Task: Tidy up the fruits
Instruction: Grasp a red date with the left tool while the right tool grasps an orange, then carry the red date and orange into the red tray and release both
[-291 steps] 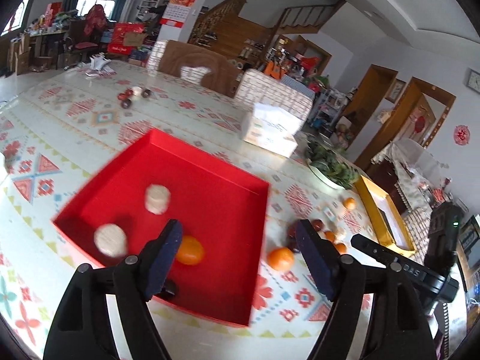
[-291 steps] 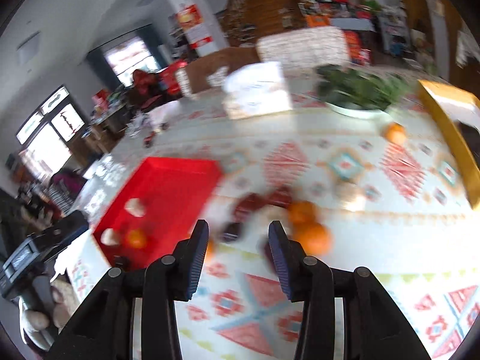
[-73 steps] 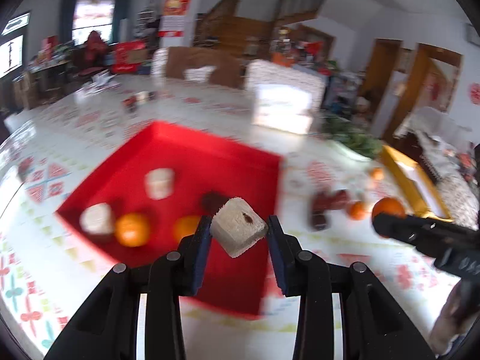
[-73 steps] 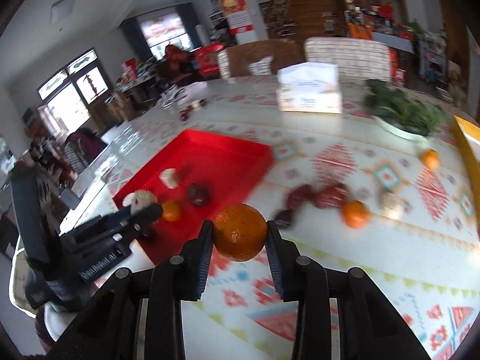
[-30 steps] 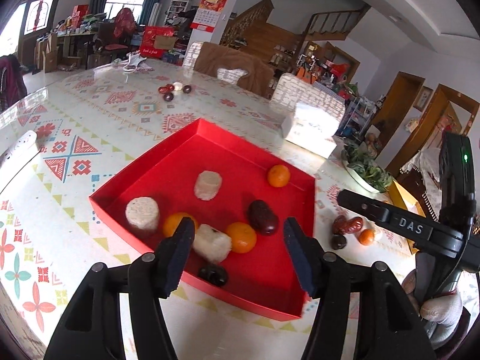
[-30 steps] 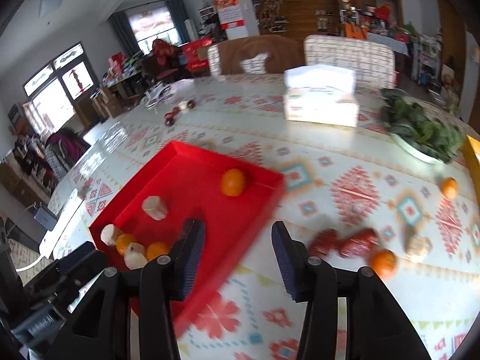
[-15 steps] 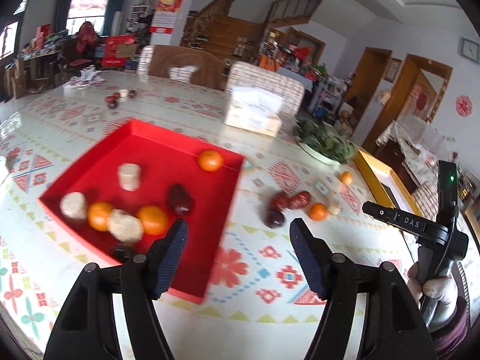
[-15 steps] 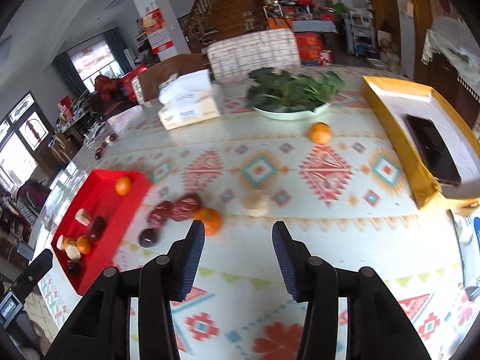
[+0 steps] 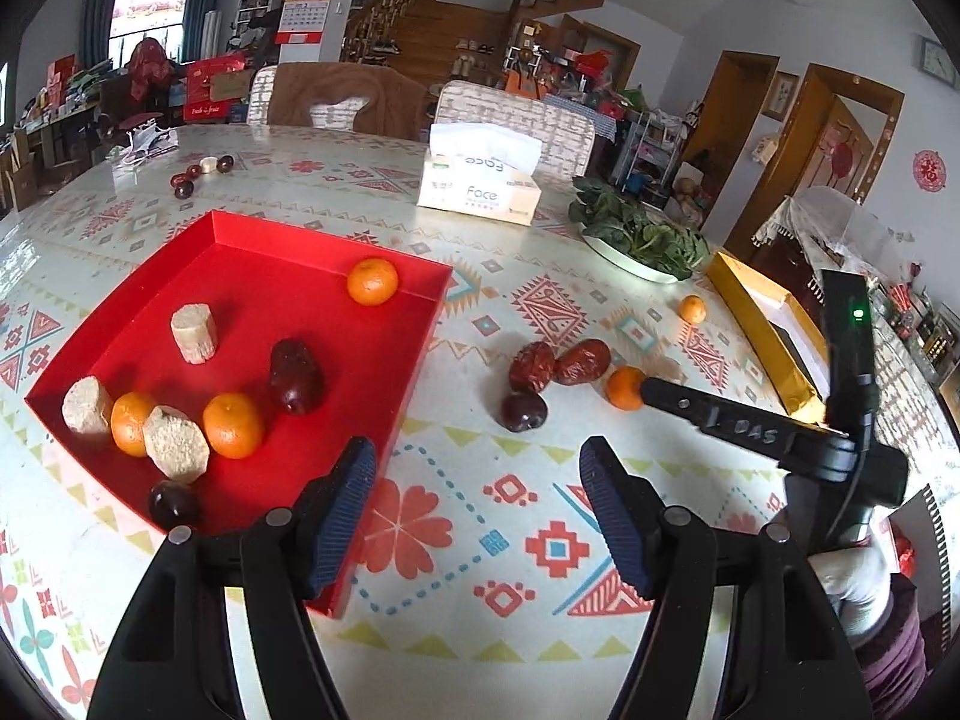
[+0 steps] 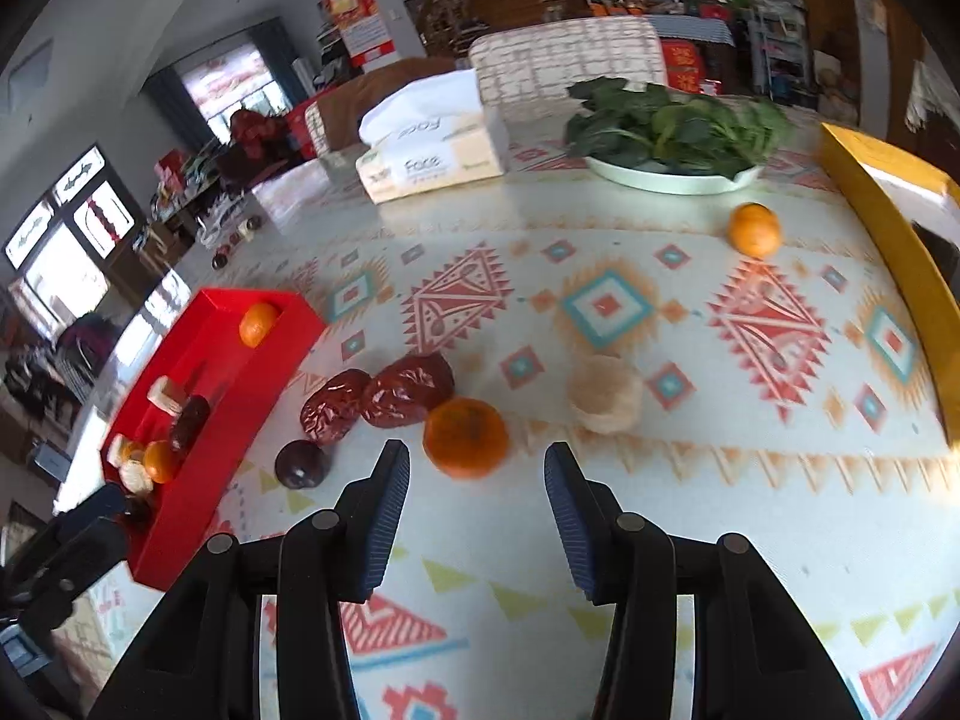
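A red tray (image 9: 336, 420) (image 10: 234, 396) on the patterned table holds several oranges, pale fruit chunks and dark fruits. Loose on the table lie two red dates (image 9: 558, 363) (image 10: 384, 393), a dark plum (image 9: 523, 411) (image 10: 302, 464), an orange (image 9: 624, 387) (image 10: 465, 435), a pale chunk (image 10: 605, 393) and a farther orange (image 9: 692, 308) (image 10: 753, 229). My left gripper (image 9: 480, 510) is open and empty, above the tray's near right corner. My right gripper (image 10: 474, 516) is open and empty, just short of the nearest loose orange; it also shows in the left wrist view (image 9: 750, 429).
A tissue box (image 9: 480, 183) (image 10: 432, 144) and a plate of greens (image 9: 636, 234) (image 10: 672, 126) stand at the back. A yellow tray (image 9: 762, 330) (image 10: 900, 240) lies at the right. A few small fruits (image 9: 198, 171) lie far left.
Both grippers have dropped lower and closer to the loose fruits. The right gripper now sits right behind the nearest orange. Both stay open and empty.
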Action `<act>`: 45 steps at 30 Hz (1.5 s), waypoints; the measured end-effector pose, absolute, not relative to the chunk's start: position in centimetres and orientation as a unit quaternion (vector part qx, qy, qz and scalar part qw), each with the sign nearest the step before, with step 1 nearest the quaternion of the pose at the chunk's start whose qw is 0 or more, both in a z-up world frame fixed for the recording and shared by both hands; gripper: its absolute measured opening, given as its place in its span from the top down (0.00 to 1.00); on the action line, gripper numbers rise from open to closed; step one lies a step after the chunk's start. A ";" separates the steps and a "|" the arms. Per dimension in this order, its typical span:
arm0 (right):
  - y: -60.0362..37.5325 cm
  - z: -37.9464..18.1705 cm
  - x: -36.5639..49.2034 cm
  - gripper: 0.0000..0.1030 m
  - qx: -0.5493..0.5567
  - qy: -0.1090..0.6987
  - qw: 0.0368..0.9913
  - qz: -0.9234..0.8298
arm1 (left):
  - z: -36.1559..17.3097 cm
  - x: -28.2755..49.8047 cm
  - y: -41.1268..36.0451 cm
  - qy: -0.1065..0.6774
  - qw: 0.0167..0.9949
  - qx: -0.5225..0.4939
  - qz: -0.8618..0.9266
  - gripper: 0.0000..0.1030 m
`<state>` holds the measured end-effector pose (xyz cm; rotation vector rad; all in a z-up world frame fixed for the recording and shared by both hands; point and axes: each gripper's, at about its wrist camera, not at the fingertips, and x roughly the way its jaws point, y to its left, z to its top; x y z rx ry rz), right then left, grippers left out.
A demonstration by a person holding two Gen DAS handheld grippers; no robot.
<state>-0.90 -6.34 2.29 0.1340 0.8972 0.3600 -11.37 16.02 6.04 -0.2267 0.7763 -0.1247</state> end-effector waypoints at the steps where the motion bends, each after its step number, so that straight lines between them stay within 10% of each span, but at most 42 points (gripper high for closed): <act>1: -6.0 2.1 -0.6 0.50 0.058 0.432 0.883 0.174 | 6.1 -11.2 16.1 0.377 0.918 -0.110 -0.059 0.32; 29: -10.9 1.0 -2.7 0.65 0.120 0.437 0.877 0.160 | 2.6 2.0 3.8 0.434 0.872 0.100 -0.201 0.32; 31: -11.1 1.0 -2.7 0.65 0.125 0.437 0.876 0.164 | 2.0 2.4 3.3 0.442 0.866 0.120 -0.202 0.36; 33: -11.1 1.0 -2.6 0.65 0.126 0.438 0.874 0.166 | 1.6 2.3 3.1 0.447 0.862 0.137 -0.195 0.67; 45: -11.4 1.3 -2.9 0.65 0.124 0.427 0.883 0.151 | 0.8 1.6 2.3 0.454 0.864 0.122 -0.181 0.71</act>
